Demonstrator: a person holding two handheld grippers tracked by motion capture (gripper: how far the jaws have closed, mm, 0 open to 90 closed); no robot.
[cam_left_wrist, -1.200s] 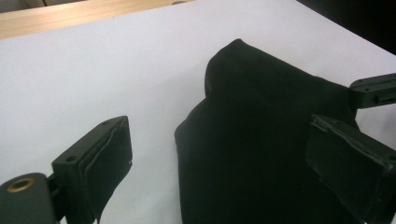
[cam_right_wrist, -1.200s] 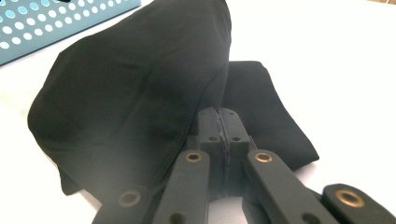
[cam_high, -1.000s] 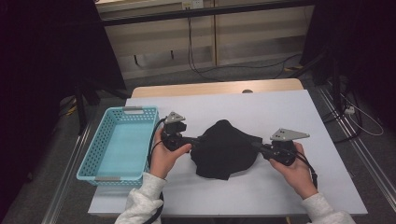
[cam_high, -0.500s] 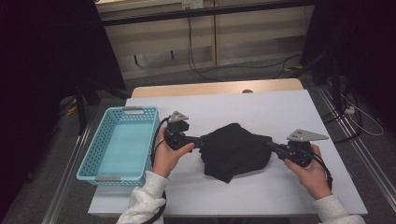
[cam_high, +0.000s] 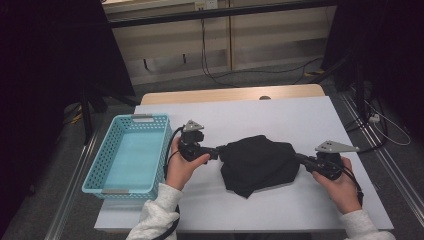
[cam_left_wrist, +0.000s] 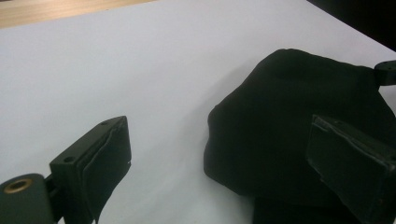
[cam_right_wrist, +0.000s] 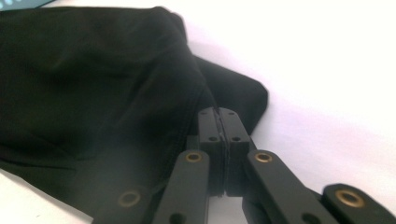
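Here, a black cloth (cam_high: 259, 162) lies in the lower middle of the high view, on a white table (cam_high: 240, 120). The cloth is soft and matte, bunched in a rounded heap with folds, and one corner points toward the bottom of the frame. The table top is smooth and flat, with a strip of pale wood along its far edge.

At the left of the frame stands a turquoise basket (cam_high: 131, 152). It is plastic and rectangular, with walls of open lattice and small grey handles at its two short ends.

The left gripper (cam_high: 216, 152) is at the left edge of the cloth. In the left gripper view its jaws stand wide apart: one padded jaw is at the lower left over bare table, the other at the lower right in front of the cloth. Nothing is pressed between them.

The right gripper (cam_high: 300, 158) is at the right edge of the cloth. In the right gripper view its two jaws are pressed together, with only a thin line between them. A hem of the cloth (cam_right_wrist: 93, 93) runs down to the closed tips, which appear to pinch its edge.
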